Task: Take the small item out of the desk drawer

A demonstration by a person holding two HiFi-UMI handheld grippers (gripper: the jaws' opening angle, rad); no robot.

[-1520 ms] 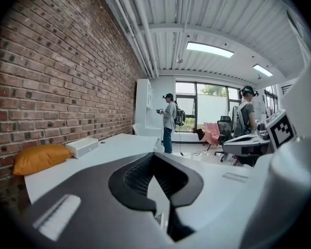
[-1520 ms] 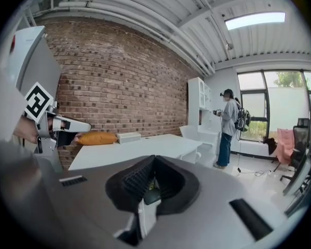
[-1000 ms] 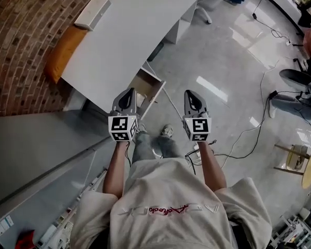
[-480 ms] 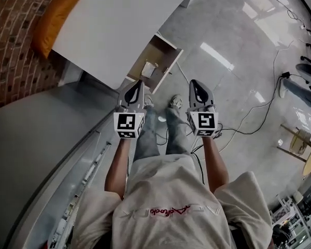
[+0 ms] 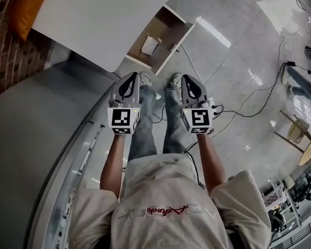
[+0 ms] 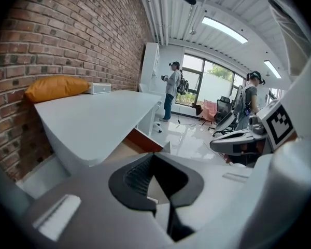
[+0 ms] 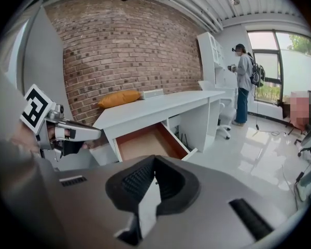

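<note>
The white desk [image 5: 103,14] has its wooden drawer [image 5: 163,30] pulled open, also shown as the drawer [image 7: 145,141] in the right gripper view. A small white item [image 5: 149,44] lies inside it near the left wall. Both grippers hang over the person's legs, well short of the drawer. My left gripper [image 5: 133,77] is shut with nothing between its jaws, and in its own view the left gripper [image 6: 154,157] points under the desk edge. My right gripper [image 5: 184,78] is shut and empty too. Past the right gripper [image 7: 154,160], the item is not visible.
An orange cushion [image 5: 28,4] and a white box [image 6: 98,88] lie on the desk by the brick wall [image 7: 124,45]. A grey panel [image 5: 31,139] runs along the left. Cables [image 5: 249,97] trail on the glossy floor. People [image 6: 172,87] stand far back by the windows.
The desk and drawer have slid toward the top of the head view. Both grippers now sit farther from the drawer, over the person's legs, still shut.
</note>
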